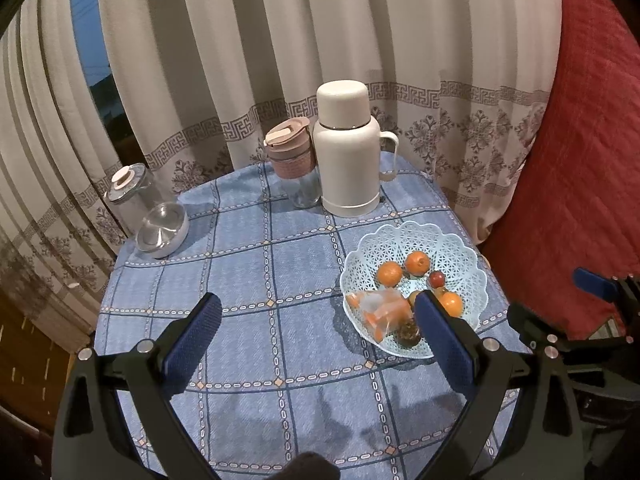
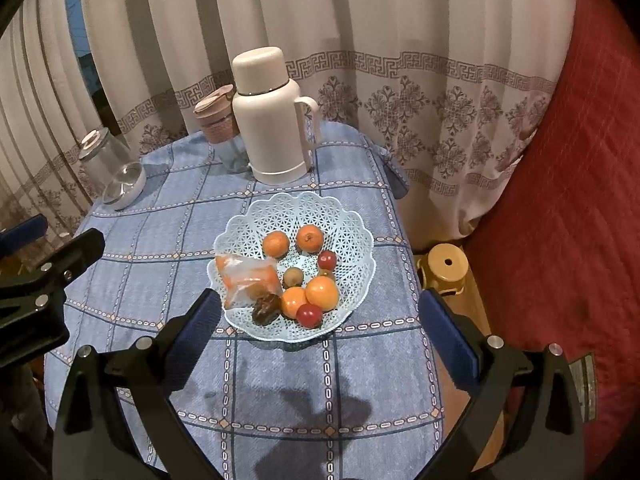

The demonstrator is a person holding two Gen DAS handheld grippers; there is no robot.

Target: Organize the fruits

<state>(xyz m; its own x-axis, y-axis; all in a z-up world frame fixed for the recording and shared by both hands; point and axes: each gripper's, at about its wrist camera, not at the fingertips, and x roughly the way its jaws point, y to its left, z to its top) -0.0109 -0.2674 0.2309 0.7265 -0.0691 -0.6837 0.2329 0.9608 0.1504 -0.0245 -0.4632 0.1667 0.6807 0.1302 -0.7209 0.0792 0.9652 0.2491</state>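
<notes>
Both hand-held tools hang above the blue checked tablecloth (image 2: 280,380) with nothing between their fingers; the left gripper (image 1: 318,320) stands with its blue-padded jaws spread wide and empty, and the right gripper (image 2: 320,312) likewise gapes, framing the pale blue lattice plastic fruit basket (image 2: 352,216). All the fruit lies in that basket: round orange tangerines (image 2: 322,293), small red fruits (image 2: 309,315), a dark brown wrinkled date-like piece (image 2: 266,308), and a clear plastic bag of orange pieces (image 2: 250,278) leaning over the left rim; none sits loose on the cloth. I judge this a pause before a pick, or the close of sorting; the next move calls for lowering the right gripper over one chosen fruit, clear of its touching neighbours. The white vacuum flask (image 2: 272,120) and pink-lidded glass cup (image 2: 220,128) stand well apart at the rear.
</notes>
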